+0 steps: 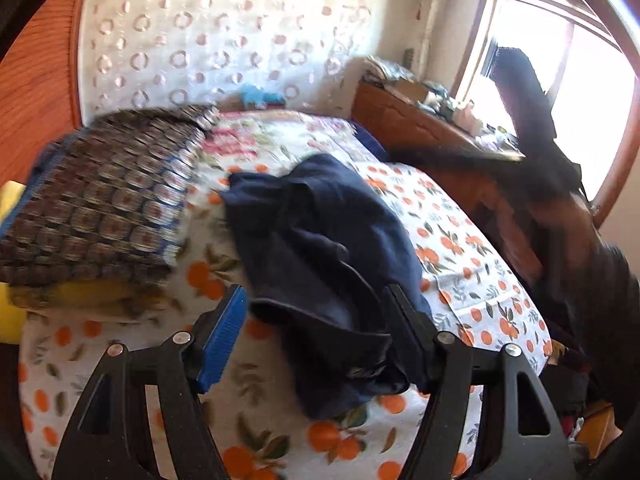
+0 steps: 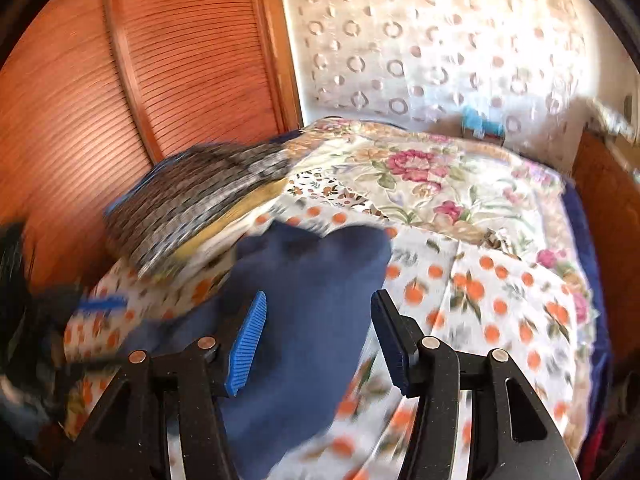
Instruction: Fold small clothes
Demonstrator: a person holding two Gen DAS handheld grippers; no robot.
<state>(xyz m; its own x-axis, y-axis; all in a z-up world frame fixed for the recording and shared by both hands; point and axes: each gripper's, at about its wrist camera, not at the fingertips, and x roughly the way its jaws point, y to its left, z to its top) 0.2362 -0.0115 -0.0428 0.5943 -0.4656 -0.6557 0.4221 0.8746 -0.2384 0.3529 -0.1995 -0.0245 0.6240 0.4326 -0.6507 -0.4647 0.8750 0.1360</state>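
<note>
A dark navy garment lies crumpled on the orange-print sheet of the bed. My left gripper is open, its jaws wide apart on either side of the garment's near end, holding nothing. In the right wrist view the same navy garment lies on the sheet. My right gripper is open above it, with cloth showing between the jaws. This view is blurred by motion.
A folded patterned cloth stack over yellow fabric sits on the bed's left side, also seen in the right wrist view. A wooden dresser with clutter stands right of the bed. A louvred wooden door is at left.
</note>
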